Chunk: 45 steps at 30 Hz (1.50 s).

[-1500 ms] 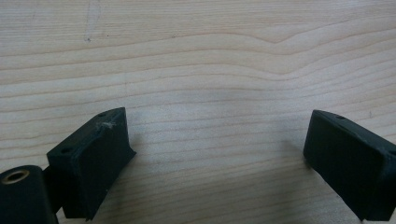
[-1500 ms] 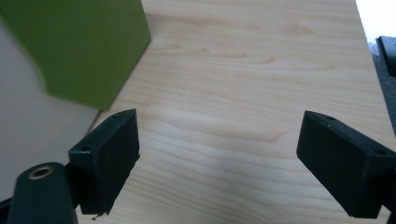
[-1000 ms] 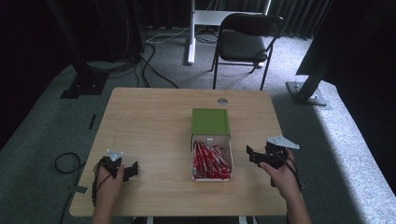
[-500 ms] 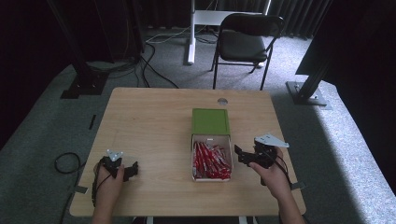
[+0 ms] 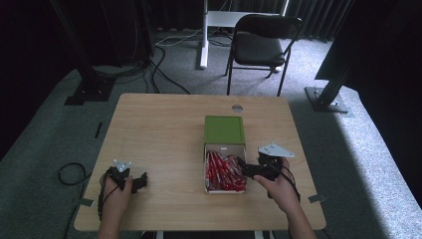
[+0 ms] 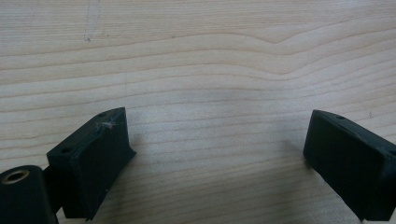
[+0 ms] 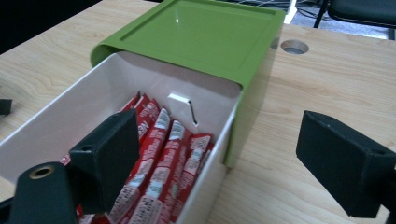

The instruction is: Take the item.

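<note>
Jaws, right: spread wide with nothing between the pads; in the right gripper view one jaw hangs over the open drawer and the other over bare wood beside it, so they straddle the drawer's side wall.
Jaws, left: spread wide, gripping nothing; only wood grain lies between them in the left gripper view.
Right gripper (image 5: 247, 168): held at the right side of the white drawer (image 5: 207, 167), jaws pointing toward it, the grey three-cornered plate on top.
Left gripper (image 5: 135, 182): resting on the table well to the left of the drawer, near the table's front edge, held in the person's left hand (image 5: 115, 196).
White drawer: pulled out toward the person from under the green box (image 5: 224, 130), its inside open to view.
Red sachets (image 7: 159, 172): lying packed side by side along the drawer, red with white printing, too small to read.
Green box: just behind the drawer, near the middle of the wooden table (image 5: 164, 129), its flat top recessed.
Round hole (image 5: 237, 108): in the tabletop just behind the green box.
Folding chair (image 5: 264, 45): on the grey floor well behind the green box, past the table's far edge.
</note>
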Available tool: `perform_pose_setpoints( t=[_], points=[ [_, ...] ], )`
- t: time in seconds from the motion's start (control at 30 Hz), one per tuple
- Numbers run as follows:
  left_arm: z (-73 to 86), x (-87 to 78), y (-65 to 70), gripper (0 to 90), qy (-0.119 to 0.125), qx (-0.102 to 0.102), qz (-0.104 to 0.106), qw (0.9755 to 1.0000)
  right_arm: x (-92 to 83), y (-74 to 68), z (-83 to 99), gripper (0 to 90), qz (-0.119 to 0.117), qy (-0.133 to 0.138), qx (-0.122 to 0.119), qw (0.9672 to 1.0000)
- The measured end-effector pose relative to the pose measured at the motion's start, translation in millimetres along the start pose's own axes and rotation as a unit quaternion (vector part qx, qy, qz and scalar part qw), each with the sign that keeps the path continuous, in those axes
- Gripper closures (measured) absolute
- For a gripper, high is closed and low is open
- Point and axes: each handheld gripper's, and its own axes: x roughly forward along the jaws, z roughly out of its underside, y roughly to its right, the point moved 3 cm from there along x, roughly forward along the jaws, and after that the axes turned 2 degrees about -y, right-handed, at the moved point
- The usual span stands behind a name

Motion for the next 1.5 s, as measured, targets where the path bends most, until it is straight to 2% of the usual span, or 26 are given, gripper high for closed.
perform_pose_setpoints(
  t=[0.57,0.8,0.93,1.1,1.23,1.3,1.5],
  points=[
    [0.0,0.0,0.0,8.1,0.0,0.0,0.0,1.0,9.5,-36.0,-0.7,14.9,-0.038,-0.006,-0.023,0.999],
    [0.0,0.0,0.0,8.1,0.0,0.0,0.0,1.0,13.3,-51.0,-1.5,17.3,-0.052,-0.008,-0.029,0.9982],
    [0.0,0.0,0.0,8.1,0.0,0.0,0.0,1.0,16.6,-61.1,4.4,21.7,-0.062,-0.018,-0.034,0.9973],
    [0.0,0.0,0.0,8.1,0.0,0.0,0.0,1.0,21.8,-67.4,13.4,37.2,-0.065,-0.029,-0.029,0.997],
    [0.0,0.0,0.0,8.1,0.0,0.0,0.0,1.0,24.5,-69.1,17.4,50.6,-0.057,-0.032,-0.053,0.9965],
    [0.0,0.0,0.0,8.1,0.0,0.0,0.0,1.0,24.5,-69.3,18.9,56.9,-0.058,-0.048,-0.058,0.9955],
    [0.0,0.0,0.0,8.1,0.0,0.0,0.0,1.0,24.6,-70.7,21.7,62.6,-0.061,-0.062,-0.06,0.9944]
  ],
)
